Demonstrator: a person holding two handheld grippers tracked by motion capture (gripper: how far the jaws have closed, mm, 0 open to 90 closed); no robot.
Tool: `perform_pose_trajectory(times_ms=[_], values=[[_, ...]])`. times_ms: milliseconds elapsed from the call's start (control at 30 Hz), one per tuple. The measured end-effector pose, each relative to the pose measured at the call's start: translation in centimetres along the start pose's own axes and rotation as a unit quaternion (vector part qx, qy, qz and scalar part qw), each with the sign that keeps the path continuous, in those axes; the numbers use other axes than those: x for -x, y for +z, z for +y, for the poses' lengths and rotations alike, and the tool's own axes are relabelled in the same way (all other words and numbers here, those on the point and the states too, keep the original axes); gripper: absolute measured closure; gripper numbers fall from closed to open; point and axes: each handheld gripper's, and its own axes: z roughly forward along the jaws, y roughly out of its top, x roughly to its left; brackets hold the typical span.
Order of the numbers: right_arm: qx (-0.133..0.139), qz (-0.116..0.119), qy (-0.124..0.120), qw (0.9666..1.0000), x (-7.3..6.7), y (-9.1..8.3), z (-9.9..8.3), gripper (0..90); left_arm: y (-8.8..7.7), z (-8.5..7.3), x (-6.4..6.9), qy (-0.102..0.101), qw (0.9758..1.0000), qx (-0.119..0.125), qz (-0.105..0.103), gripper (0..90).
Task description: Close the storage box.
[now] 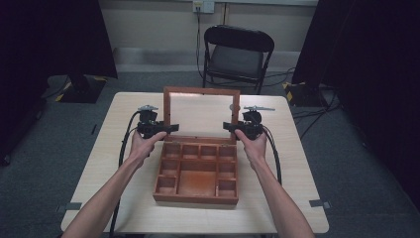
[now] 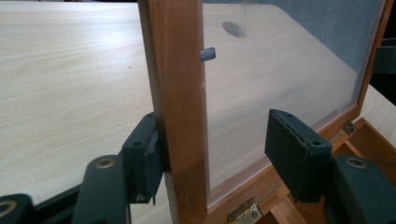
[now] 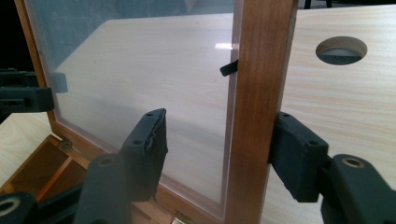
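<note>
both the left gripper (image 1: 171, 128) and right gripper (image 1: 231, 126) are straddling, jaws open, the stiff side rails of the box's (image 1: 196, 173) fragile glazed lid (image 1: 201, 115), standing upright.

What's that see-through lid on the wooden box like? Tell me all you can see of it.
The lid is a reddish-brown wooden frame around a clear, slightly hazy pane. It stands open, roughly upright, hinged with small metal hinges to the back edge of the compartmented box on the table. The left tongs straddle its left rail, one jaw against the wood; the right tongs straddle its right rail likewise. Both are open.
</note>
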Motion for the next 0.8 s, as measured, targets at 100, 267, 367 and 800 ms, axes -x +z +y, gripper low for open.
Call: perform_pose_trajectory(times_ms=[100, 267, 367, 800], values=[[0.004, 0.001, 0.001, 1.0000, -0.2, -0.3, 0.0, 41.0, -0.4, -0.2, 0.4, 0.013, 0.9999, 0.004, 0.005, 40.6], [0.012, 0.001, 0.002, 0.9999, -0.6, -0.3, -0.1, 39.9, -1.1, -0.3, 0.6, 0.026, 0.9996, 0.002, 0.007, 41.8], [0.012, 0.005, 0.002, 0.9999, -0.7, -0.6, 0.0, 40.0, -1.3, -0.3, 0.6, 0.027, 0.9996, 0.001, 0.007, 43.5], [0.008, 0.019, -0.013, 0.9997, -1.6, -2.4, -0.1, 39.7, -2.4, 0.2, 1.6, 0.047, 0.9988, 0.009, -0.009, 44.8]])
